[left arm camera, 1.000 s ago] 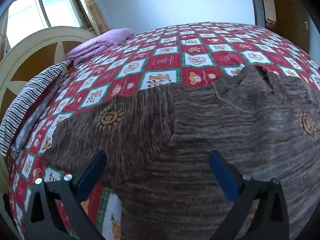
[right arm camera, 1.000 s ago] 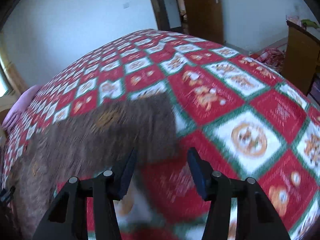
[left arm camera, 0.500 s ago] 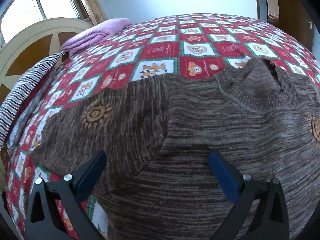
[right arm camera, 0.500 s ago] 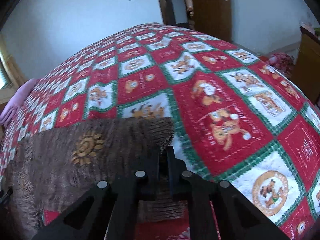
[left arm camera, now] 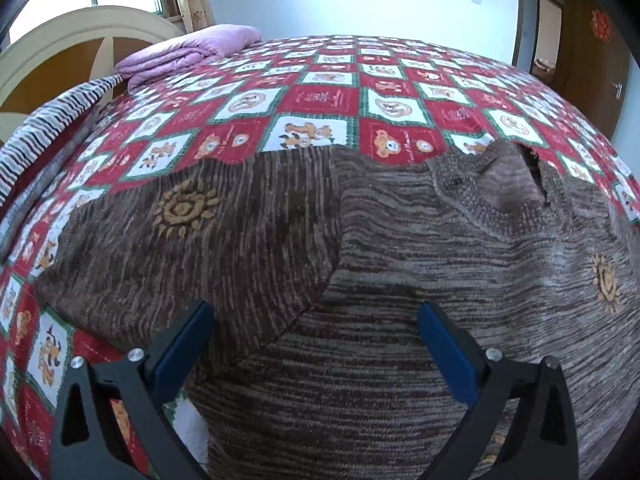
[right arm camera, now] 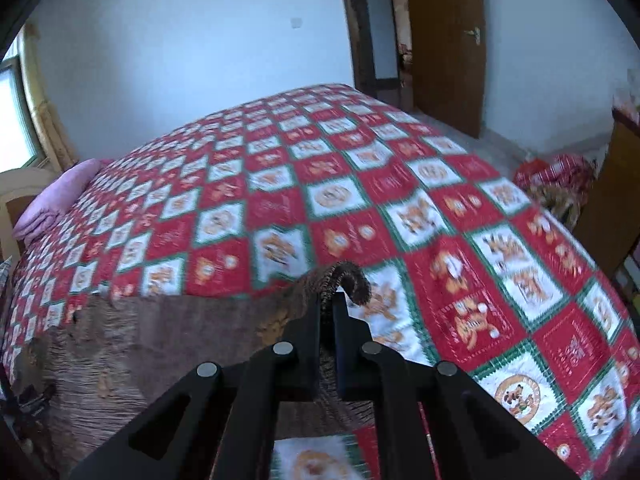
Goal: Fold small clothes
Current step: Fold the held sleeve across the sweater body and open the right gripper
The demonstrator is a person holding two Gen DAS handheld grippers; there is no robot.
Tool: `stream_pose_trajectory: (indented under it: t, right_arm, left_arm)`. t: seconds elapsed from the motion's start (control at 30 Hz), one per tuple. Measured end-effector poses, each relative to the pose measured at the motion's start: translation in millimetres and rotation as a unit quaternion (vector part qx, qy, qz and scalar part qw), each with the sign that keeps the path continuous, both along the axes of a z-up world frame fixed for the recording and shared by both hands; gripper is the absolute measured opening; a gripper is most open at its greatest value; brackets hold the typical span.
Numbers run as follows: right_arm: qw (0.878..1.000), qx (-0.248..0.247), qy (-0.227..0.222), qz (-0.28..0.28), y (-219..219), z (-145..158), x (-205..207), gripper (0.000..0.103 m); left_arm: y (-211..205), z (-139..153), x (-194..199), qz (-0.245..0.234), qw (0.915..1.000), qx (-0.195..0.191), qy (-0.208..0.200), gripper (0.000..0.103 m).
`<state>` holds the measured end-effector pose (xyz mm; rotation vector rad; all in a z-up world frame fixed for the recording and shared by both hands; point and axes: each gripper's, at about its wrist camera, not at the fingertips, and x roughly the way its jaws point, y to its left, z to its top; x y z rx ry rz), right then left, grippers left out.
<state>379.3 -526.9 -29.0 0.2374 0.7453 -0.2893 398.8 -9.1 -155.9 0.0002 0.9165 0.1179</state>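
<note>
Through the left wrist view, the left tool (left arm camera: 312, 334) hung over the brown knitted sweater (left arm camera: 360, 248) with its blue pads (left arm camera: 182, 342) spread wide and nothing between them; it seemed to be waiting above the body of the garment, ready to pin or take hold once the other side came across. The sweater lay flat on the bed's red and green checked quilt (left arm camera: 320, 96), one sleeve stretched out toward nine o'clock and the collar (left arm camera: 508, 184) toward one o'clock, spread that way, I judged, so the sides could be folded inward. A folded lilac blanket (left arm camera: 188, 54) sat well apart at eleven o'clock, near the headboard (left arm camera: 60, 52). Through the right wrist view, the right tool (right arm camera: 328, 312) had just closed and stood pressed together on the edge of the sweater (right arm camera: 348, 280), a curl of knit poking up past the tips at twelve o'clock. The cloth draped down from that pinch toward eight o'clock, so the edge looked lifted clear of the quilt (right arm camera: 400, 208), most likely to carry that side over the middle. A wooden door (right arm camera: 444, 40) stood beyond the bed at one o'clock.
</note>
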Motion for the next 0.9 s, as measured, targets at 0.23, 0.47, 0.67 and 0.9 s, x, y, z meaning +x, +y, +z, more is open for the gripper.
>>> stream_pose_trajectory:
  t: [0.23,0.47,0.67,0.9]
  right_arm:
    - [0.999,-0.018,-0.002,0.051,67.8,35.7,13.3,0.004]
    - [0.994,-0.032,-0.003,0.102,137.1,52.7,29.5,0.004]
    - [0.988,-0.031,0.001,0.149,198.7,50.4,48.0,0.004]
    - [0.978,0.002,0.022,0.206,276.1,9.4,78.5,0.004]
  left_arm:
    - [7.9,-0.3,-1.0,0.004,0.9995,-0.029,-0.005,0.103]
    - [14.8,-0.6,-2.0,0.005,0.9984,-0.054,-0.011,0.103]
    - [17.7,-2.0,-3.1,0.004,0.9978,-0.066,-0.012,0.103]
    - [15.6,-3.1,-2.5,0.002,0.9983,-0.057,-0.012,0.103]
